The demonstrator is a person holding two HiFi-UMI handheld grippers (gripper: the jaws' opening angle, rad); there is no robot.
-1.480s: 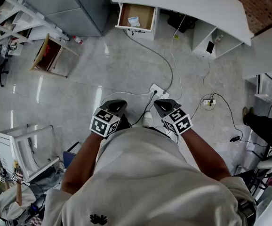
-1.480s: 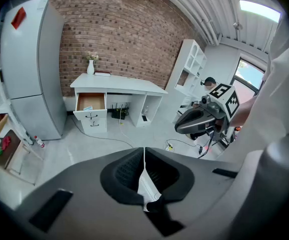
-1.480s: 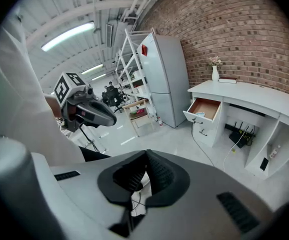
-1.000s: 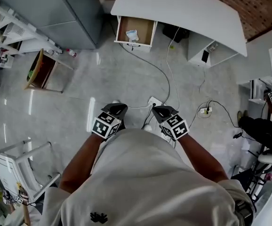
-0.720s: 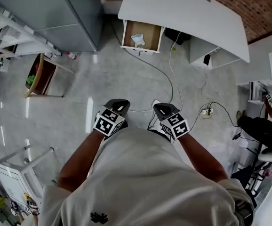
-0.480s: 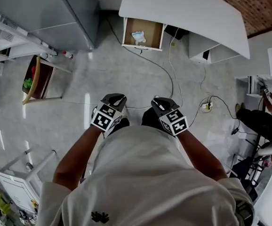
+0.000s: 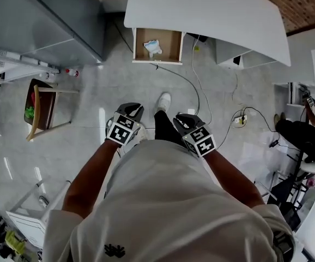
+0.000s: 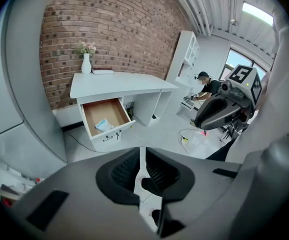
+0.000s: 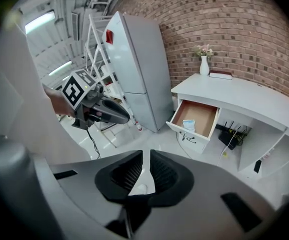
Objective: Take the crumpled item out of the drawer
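Note:
The white desk stands ahead with its wooden drawer pulled open. A pale crumpled item lies on the drawer bottom. My left gripper and right gripper are held side by side at waist height, well short of the drawer, both shut and empty. The left gripper view shows the drawer and crumpled item far beyond my jaws. From the right gripper view the drawer and item are just as distant.
A tall grey fridge stands left of the desk. A wooden chair sits on the floor to the left. Cables and a power strip lie on the tiles. A person is at the far right.
I have walked closer to the desk, and a white shoe now shows stepping forward between the grippers. Both grippers stayed shut at the same height.

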